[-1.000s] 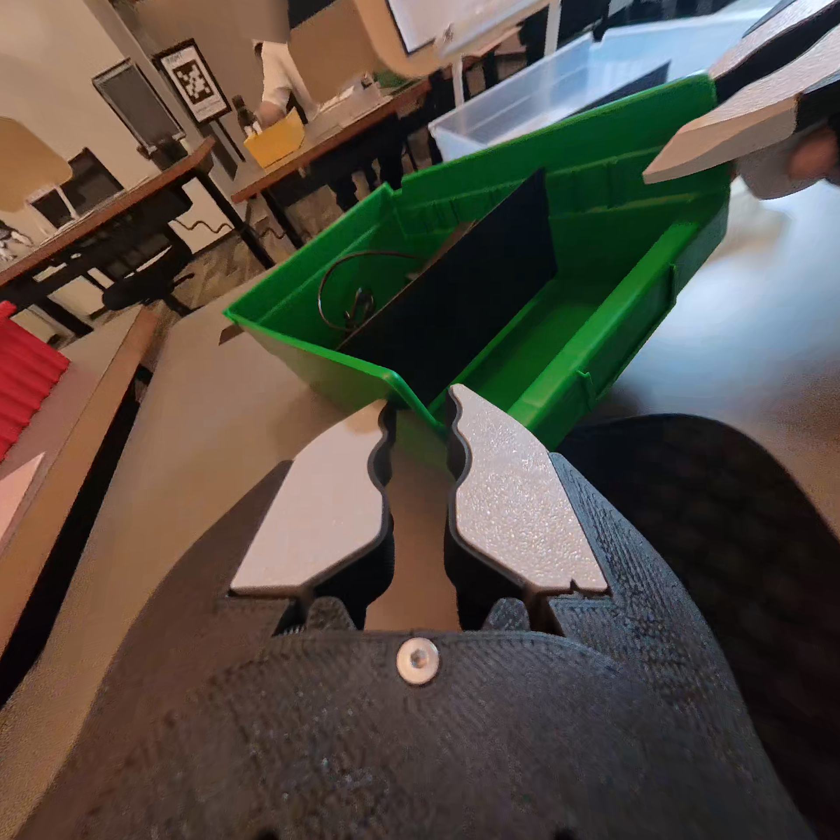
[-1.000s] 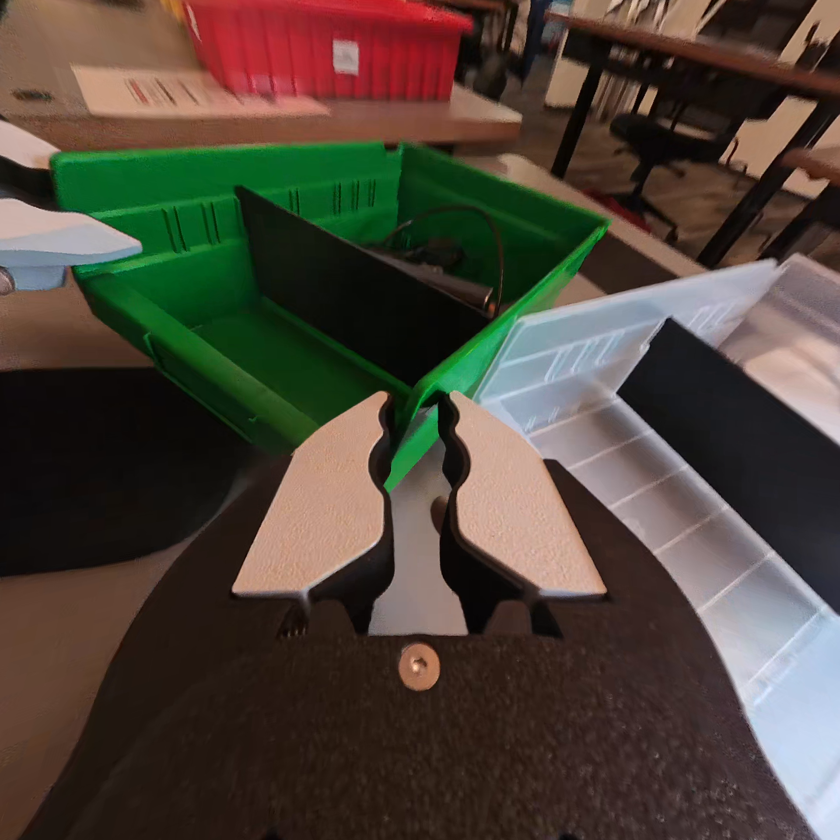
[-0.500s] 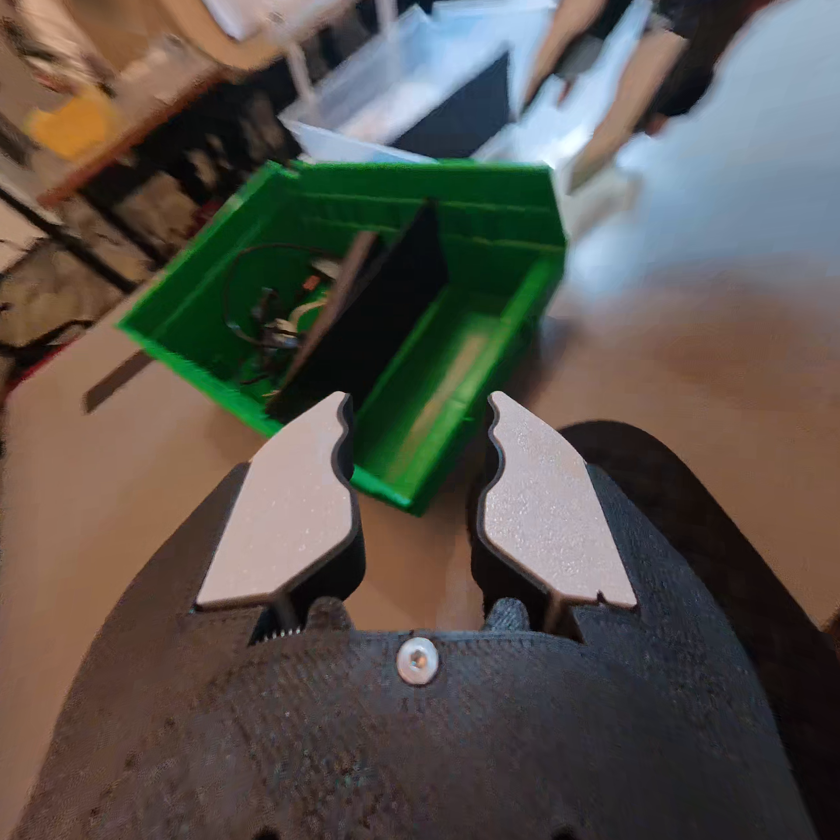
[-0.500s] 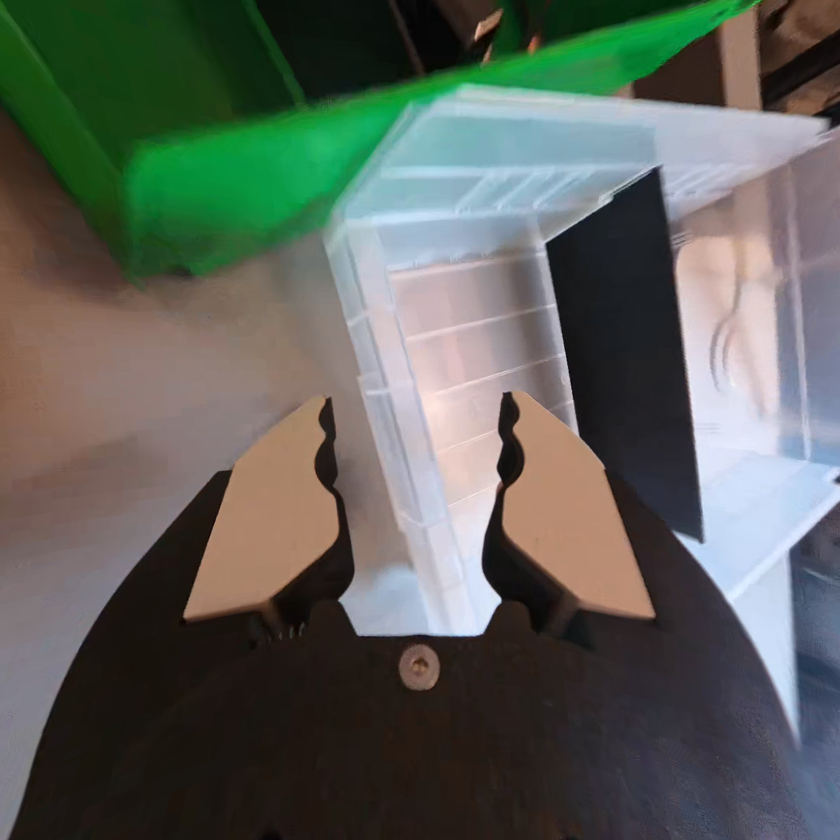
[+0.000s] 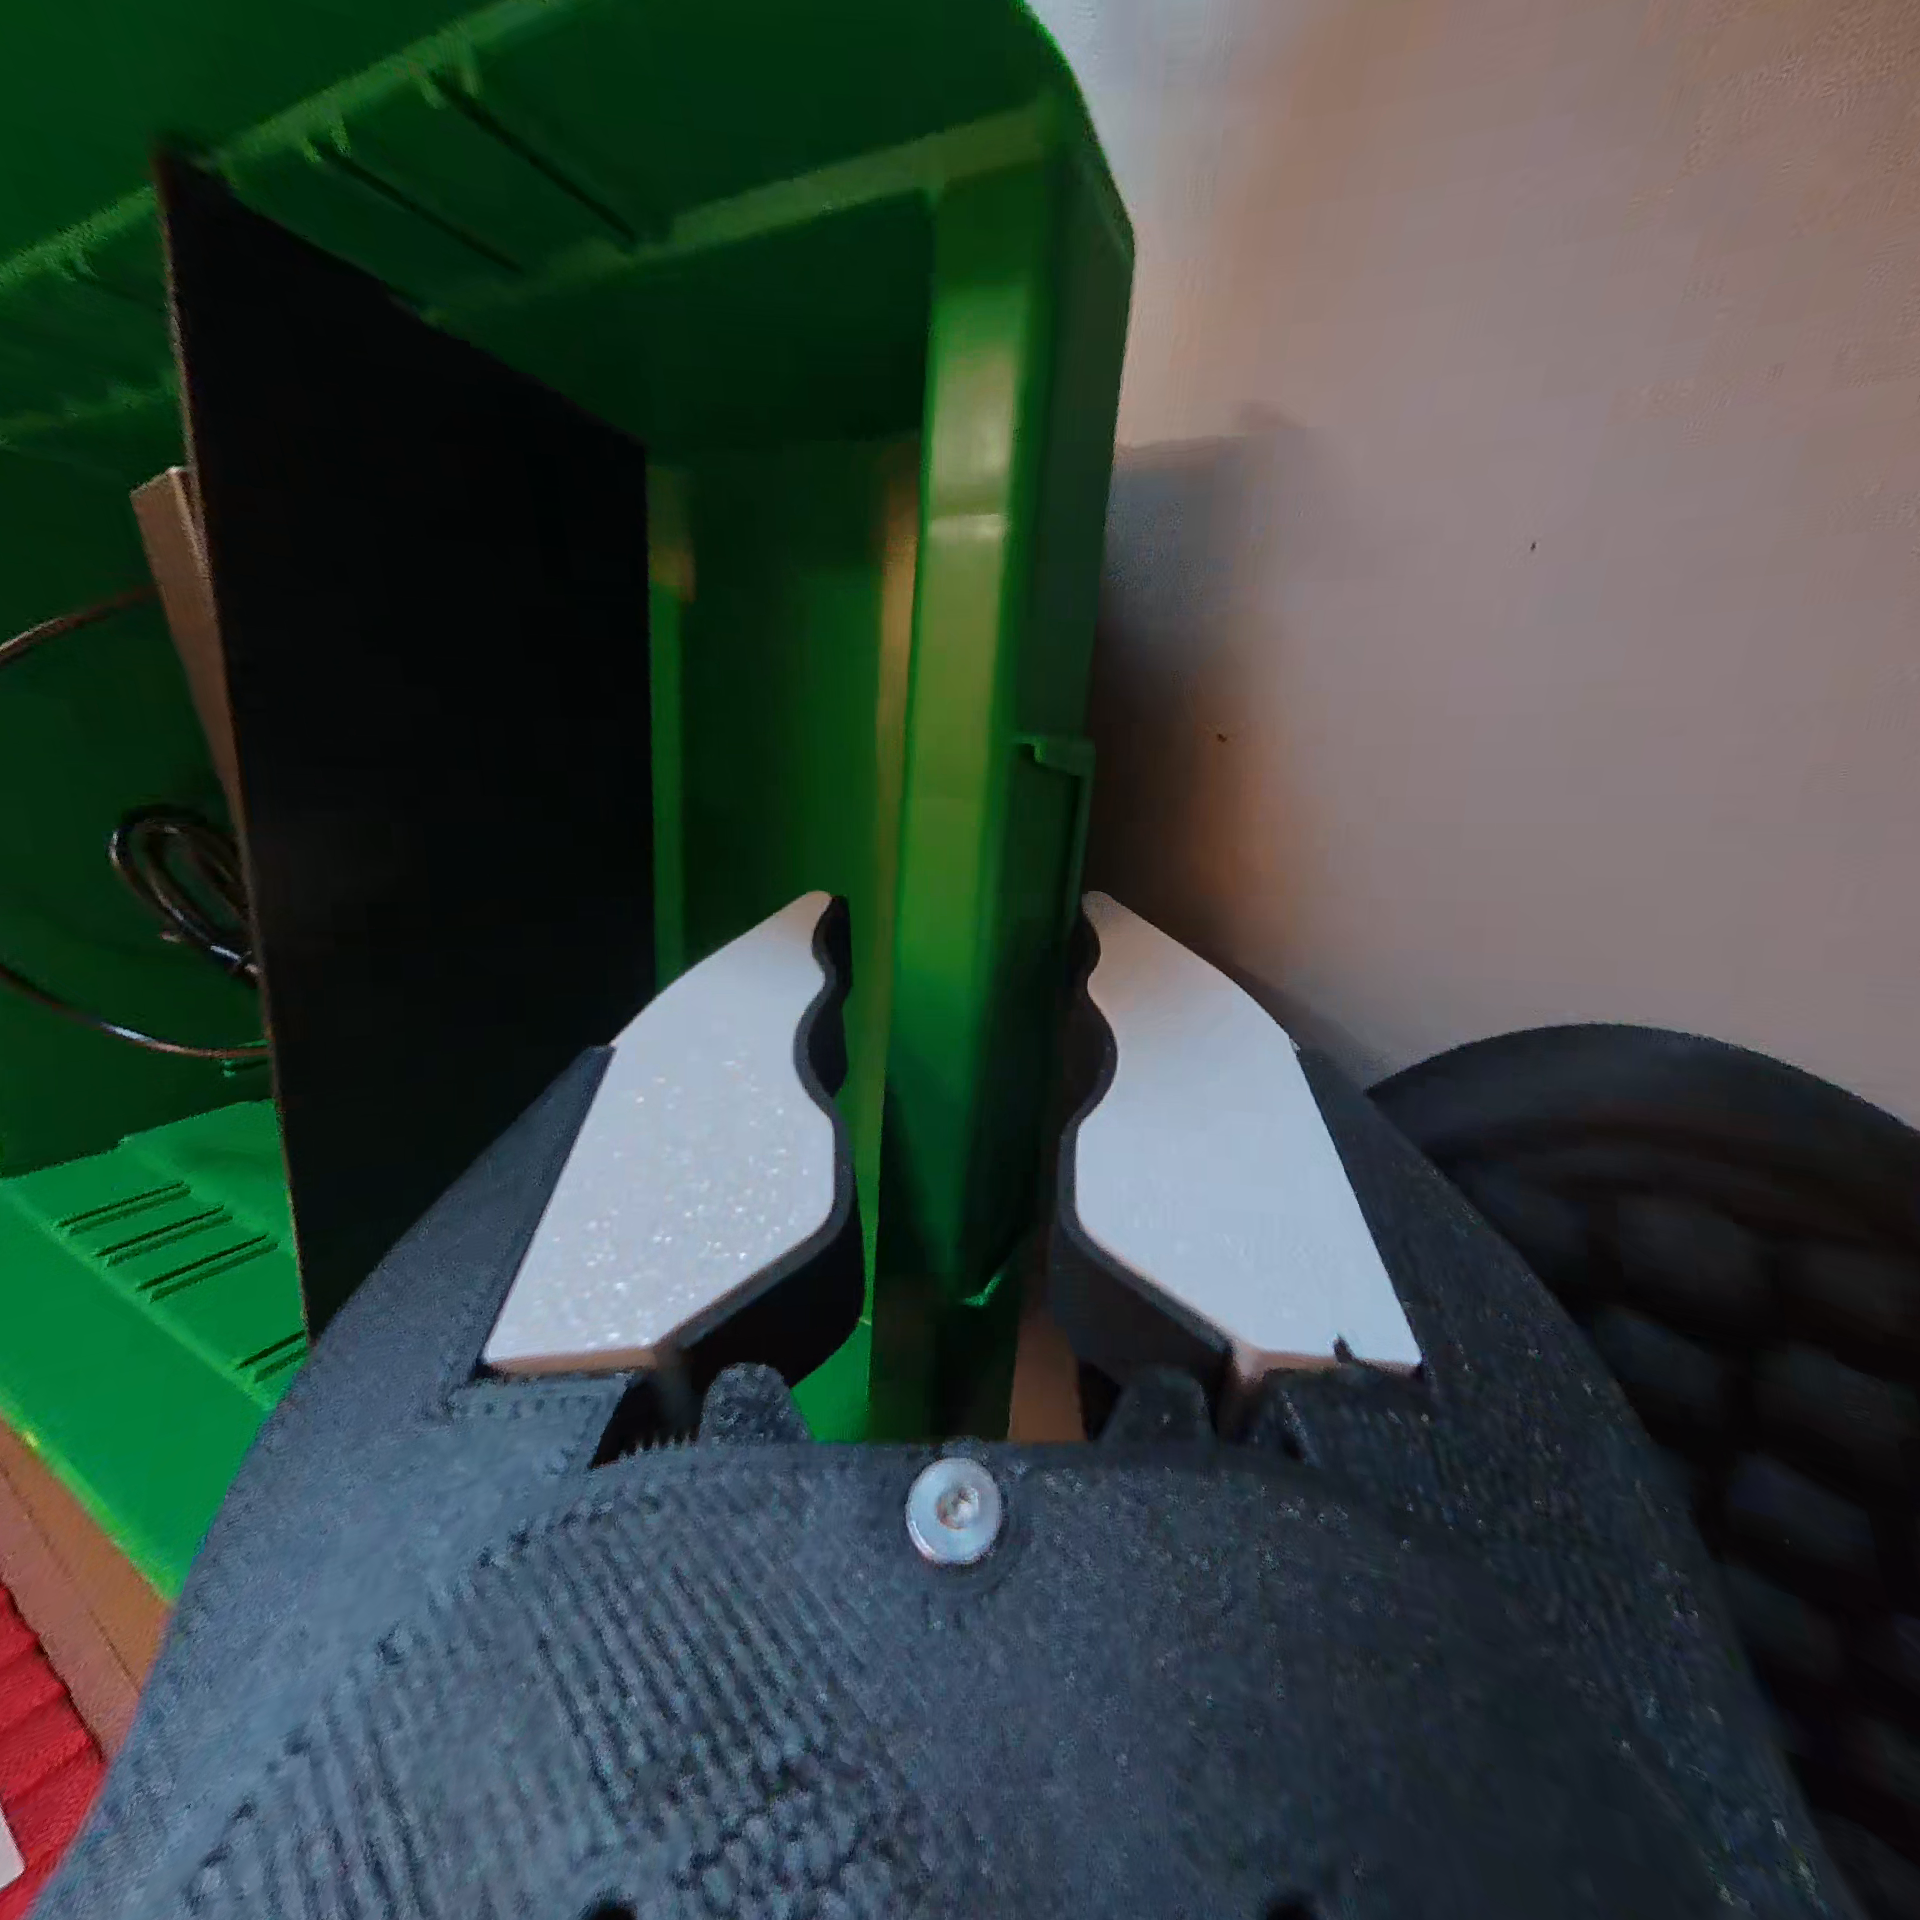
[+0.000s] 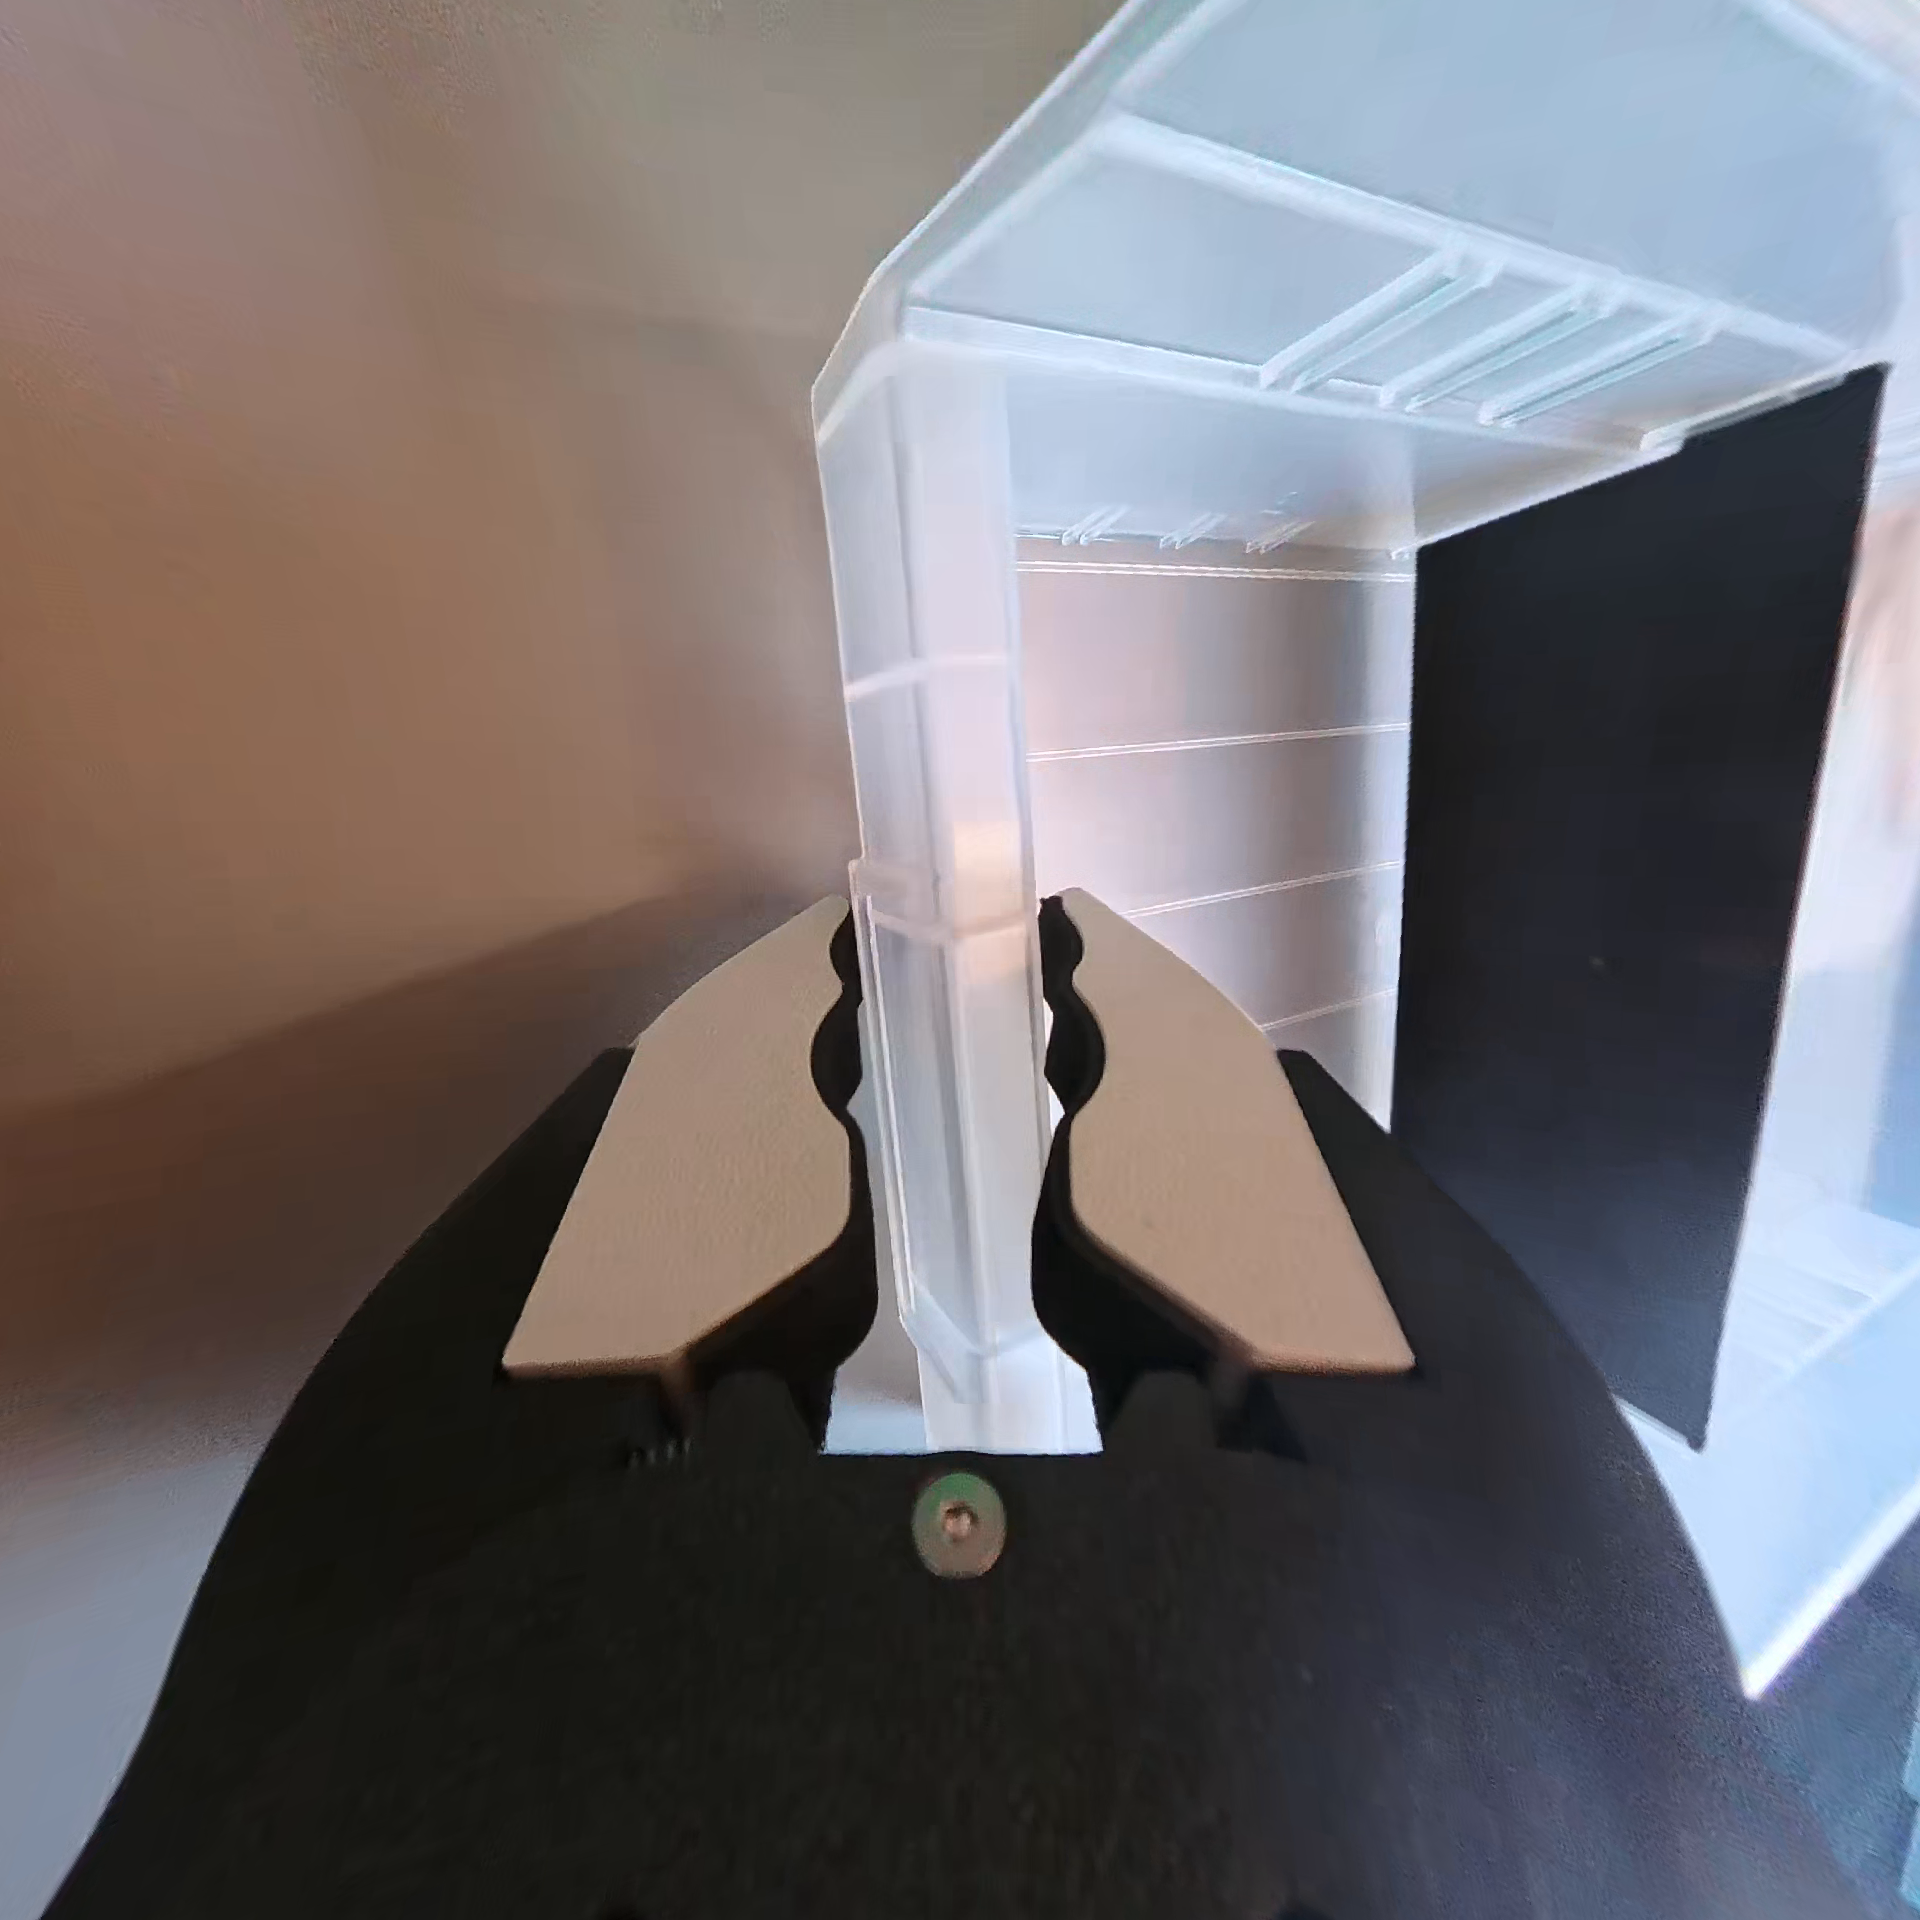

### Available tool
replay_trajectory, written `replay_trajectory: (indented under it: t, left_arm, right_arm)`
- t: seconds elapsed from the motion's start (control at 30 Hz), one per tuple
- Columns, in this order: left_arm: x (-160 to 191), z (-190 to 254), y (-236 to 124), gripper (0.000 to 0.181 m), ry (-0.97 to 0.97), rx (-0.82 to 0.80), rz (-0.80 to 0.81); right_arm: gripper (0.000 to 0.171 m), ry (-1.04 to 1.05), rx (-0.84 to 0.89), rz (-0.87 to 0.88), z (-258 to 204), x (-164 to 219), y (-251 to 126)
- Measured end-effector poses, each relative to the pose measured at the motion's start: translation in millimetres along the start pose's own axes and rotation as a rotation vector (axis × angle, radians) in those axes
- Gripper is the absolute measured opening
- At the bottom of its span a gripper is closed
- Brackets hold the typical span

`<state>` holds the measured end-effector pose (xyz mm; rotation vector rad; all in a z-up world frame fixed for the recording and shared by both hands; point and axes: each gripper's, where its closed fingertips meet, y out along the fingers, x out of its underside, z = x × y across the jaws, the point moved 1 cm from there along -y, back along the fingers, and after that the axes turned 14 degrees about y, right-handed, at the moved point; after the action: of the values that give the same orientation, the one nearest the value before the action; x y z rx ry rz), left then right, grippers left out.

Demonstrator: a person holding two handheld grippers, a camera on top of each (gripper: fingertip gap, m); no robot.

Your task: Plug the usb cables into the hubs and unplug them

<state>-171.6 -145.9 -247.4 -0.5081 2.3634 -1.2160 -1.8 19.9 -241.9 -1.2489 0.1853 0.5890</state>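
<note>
My left gripper (image 5: 958, 920) straddles the right side wall of the green bin (image 5: 987, 623), one finger inside and one outside, closed against the wall. A black divider (image 5: 416, 727) stands in the bin. Left of it a thin black usb cable (image 5: 156, 883) lies coiled, with a grey piece (image 5: 171, 561) behind the divider; no hub shows clearly. My right gripper (image 6: 948, 914) is closed on the left side wall of the clear plastic bin (image 6: 925, 623), which has its own black divider (image 6: 1610, 831). The compartment I can see in the clear bin holds nothing.
A black mat (image 5: 1662, 1299) lies on the beige table (image 5: 1507, 520) right of the green bin. A red bin's edge (image 5: 31, 1714) shows at the lower left. Bare table (image 6: 416, 623) lies left of the clear bin. One gripper's finger ends stand about 25 centimeters off the other's.
Both grippers let go of the green bin's corners, opened, moved down and forward, and closed on side walls: the left on the green bin, the right on the clear bin.
</note>
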Motion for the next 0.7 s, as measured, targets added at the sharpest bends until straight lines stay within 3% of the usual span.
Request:
replay_trajectory:
  t: [0.07,0.23,0.57,0.63,0.7]
  left_arm:
    - [-3,-3,4,0.033,0.016,-0.017,0.004]
    - [-4,-22,16,0.032,-0.025,-0.054,-0.004]
    - [11,-65,37,0.036,-0.153,-0.171,0.012]
    - [14,-70,38,0.039,-0.170,-0.225,0.021]
    - [14,-72,33,0.045,-0.203,-0.265,0.060]
  right_arm:
    - [0.032,0.040,0.041,0.000,10,25,-11]
    - [0.032,0.131,0.146,-0.059,43,84,-22]
    - [0.036,0.218,0.382,-0.039,108,129,-29]
    - [0.039,0.277,0.368,0.061,106,121,-40]
    - [0.042,0.405,0.276,0.268,96,97,-61]
